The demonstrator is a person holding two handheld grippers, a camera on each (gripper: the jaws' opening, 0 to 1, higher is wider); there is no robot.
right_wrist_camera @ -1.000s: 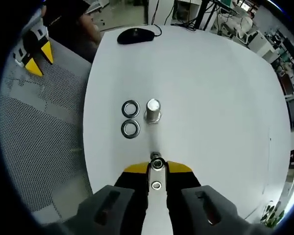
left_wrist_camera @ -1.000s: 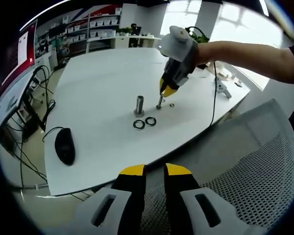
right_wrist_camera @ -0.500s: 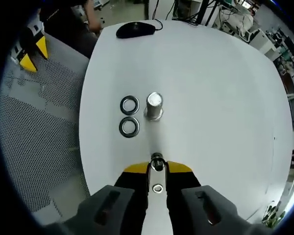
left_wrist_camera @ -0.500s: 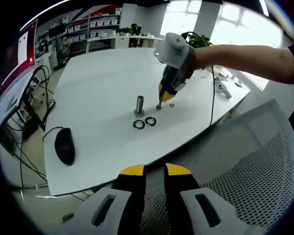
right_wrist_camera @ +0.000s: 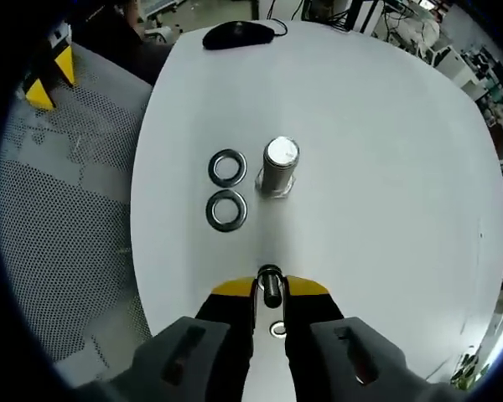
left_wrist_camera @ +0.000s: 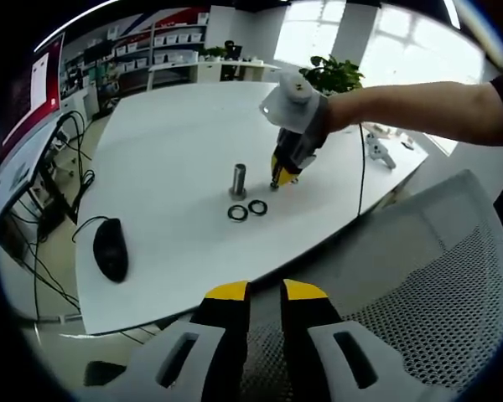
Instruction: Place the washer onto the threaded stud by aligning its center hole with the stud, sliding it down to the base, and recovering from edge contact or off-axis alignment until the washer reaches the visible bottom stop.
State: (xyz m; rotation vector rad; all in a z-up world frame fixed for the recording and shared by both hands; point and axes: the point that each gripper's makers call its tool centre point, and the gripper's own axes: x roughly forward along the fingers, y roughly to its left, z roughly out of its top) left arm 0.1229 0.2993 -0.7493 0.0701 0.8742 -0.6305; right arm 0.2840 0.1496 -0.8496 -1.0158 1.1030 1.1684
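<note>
A metal threaded stud (right_wrist_camera: 278, 166) on a hex base stands upright on the white table (right_wrist_camera: 386, 167); it also appears as the stud (left_wrist_camera: 238, 180). Two dark washers (right_wrist_camera: 227, 167) (right_wrist_camera: 226, 209) lie flat to its left, seen as washers (left_wrist_camera: 237, 213) (left_wrist_camera: 257, 206). My right gripper (right_wrist_camera: 270, 289) is shut on a small dark stud (right_wrist_camera: 271, 286) just above the table, short of the large stud. A small shiny washer (right_wrist_camera: 277, 329) lies on the table under its jaws. My left gripper (left_wrist_camera: 267, 295) hangs over a mesh chair, jaws a narrow gap apart, holding nothing.
A black mouse (left_wrist_camera: 111, 249) lies near the table's edge, seen as the mouse (right_wrist_camera: 237, 34). A grey mesh chair (left_wrist_camera: 419, 276) stands against the table, and cables (left_wrist_camera: 54, 193) hang beside it. A person's arm (left_wrist_camera: 419, 96) reaches over the table.
The right gripper has moved closer to the large stud and tilted. The small stud in its jaws now leans, and the small washer lies further back under the jaws. The left gripper is still.
</note>
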